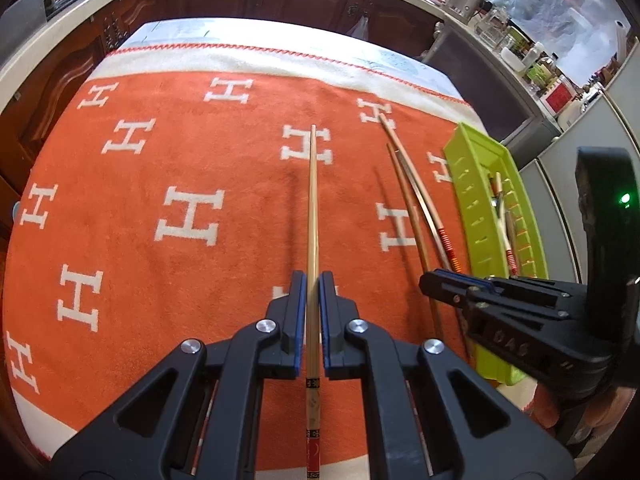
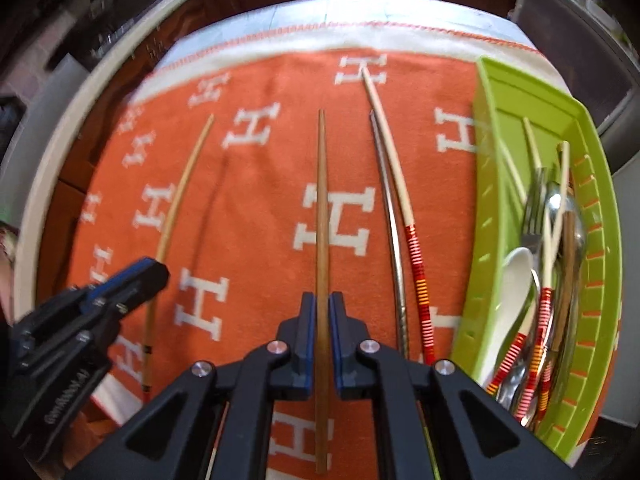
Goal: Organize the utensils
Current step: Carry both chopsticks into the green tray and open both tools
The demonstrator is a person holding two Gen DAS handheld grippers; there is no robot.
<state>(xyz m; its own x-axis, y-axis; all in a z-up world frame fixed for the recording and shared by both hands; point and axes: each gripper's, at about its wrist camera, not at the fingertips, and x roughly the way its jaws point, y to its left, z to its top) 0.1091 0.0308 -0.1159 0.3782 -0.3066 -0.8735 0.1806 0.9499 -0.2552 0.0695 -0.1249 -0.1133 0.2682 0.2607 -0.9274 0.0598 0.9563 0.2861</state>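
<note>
Both tongs were mid-pickup: my left gripper pinched a pale bamboo chopstick, my right gripper clamped a darker wooden chopstick, both over the orange cloth. Next, I judged, each needed carrying rightward into the green tray.

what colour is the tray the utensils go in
Lime green tray, with slotted walls; it shows best in the right wrist view.
</note>
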